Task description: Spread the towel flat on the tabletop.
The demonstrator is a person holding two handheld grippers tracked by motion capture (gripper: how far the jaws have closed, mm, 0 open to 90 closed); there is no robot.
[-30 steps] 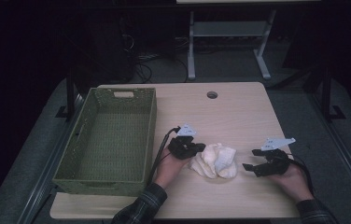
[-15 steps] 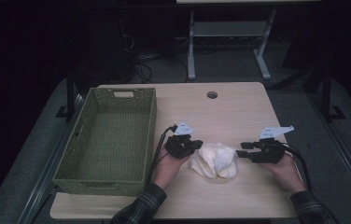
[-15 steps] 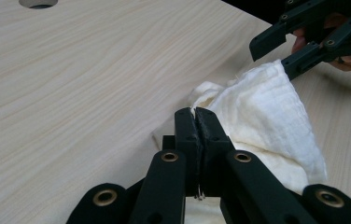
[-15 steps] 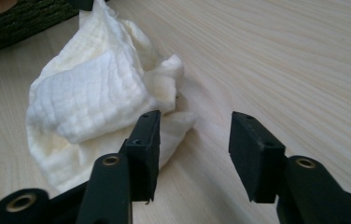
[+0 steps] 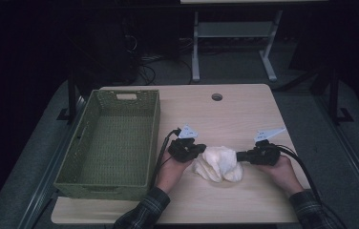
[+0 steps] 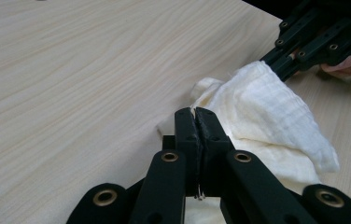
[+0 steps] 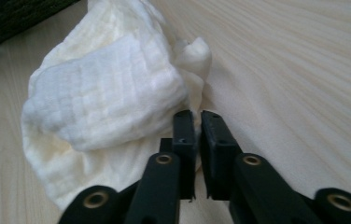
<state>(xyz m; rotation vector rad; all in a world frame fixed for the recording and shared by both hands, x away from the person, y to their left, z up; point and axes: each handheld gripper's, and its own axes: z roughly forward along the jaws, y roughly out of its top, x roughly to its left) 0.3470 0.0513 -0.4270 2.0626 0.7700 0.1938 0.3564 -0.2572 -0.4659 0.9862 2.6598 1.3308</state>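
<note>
Your left gripper [image 5: 197, 150] and right gripper [image 5: 242, 155] both pinch the crumpled cloth [image 5: 218, 163], mid-frame on the worktop [image 5: 244, 114]; next, probably pull apart.

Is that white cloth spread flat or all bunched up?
Bunched up: the white waffle-weave cloth sits in a crumpled, humped heap on the pale wooden table.

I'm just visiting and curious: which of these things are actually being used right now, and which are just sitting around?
In use:
- white cloth, bunched on the table
- left gripper, fingers shut on one edge
- right gripper, fingers nearly closed at the other edge

Sitting around:
- green woven basket, empty
- table
- metal stand behind the table
</note>
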